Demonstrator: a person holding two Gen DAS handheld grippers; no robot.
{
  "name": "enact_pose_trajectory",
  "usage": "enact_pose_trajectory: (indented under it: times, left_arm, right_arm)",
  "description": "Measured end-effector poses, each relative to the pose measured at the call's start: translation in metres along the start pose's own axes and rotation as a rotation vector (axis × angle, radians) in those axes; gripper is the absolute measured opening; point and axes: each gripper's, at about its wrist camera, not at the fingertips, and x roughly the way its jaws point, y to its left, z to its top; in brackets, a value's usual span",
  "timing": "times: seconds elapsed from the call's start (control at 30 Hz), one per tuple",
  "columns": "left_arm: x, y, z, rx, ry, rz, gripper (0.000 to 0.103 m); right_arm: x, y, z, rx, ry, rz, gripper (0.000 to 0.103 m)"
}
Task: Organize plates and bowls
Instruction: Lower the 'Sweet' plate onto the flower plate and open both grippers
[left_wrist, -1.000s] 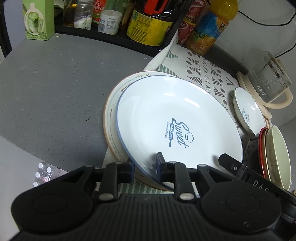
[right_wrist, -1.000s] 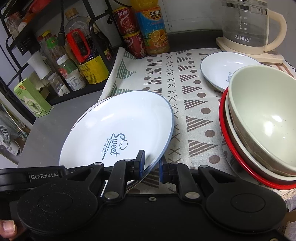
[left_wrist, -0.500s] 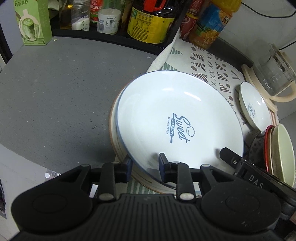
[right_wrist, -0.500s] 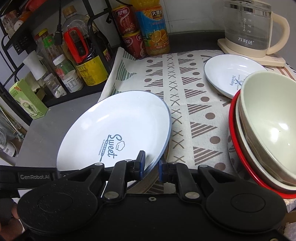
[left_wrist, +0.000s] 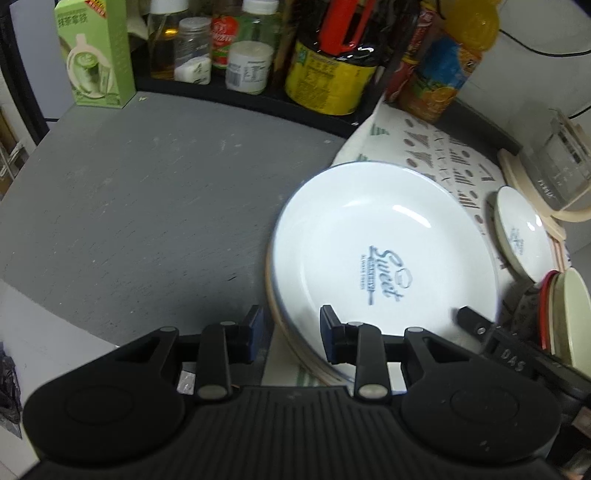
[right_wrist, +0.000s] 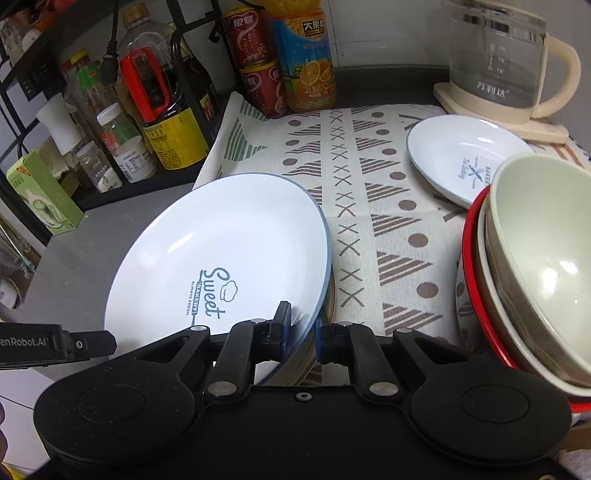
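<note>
The big white plate (right_wrist: 218, 254) with the blue "Sweet" print sits on a stack of other plates (left_wrist: 291, 339), at the left edge of the patterned cloth (right_wrist: 369, 206) where it meets the bare grey worktop (left_wrist: 140, 221). The right gripper (right_wrist: 301, 328) is clenched on the plate's near rim. The left gripper (left_wrist: 290, 332) has just been opening; its fingers now straddle the stack's rim, clear of it. A small white plate (right_wrist: 458, 162) lies near the kettle (right_wrist: 502, 62), and nested bowls (right_wrist: 535, 266) stand at the cloth's right edge.
</note>
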Motion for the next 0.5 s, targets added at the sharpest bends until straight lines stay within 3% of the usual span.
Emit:
enact_pose_trajectory:
  times: [0.5]
  left_arm:
    - [0.020,-0.006,-0.005,-0.011,0.040,-0.019,0.036]
  right_arm:
    - [-0.003,-0.009,-0.003,-0.031,0.021,-0.054,0.014]
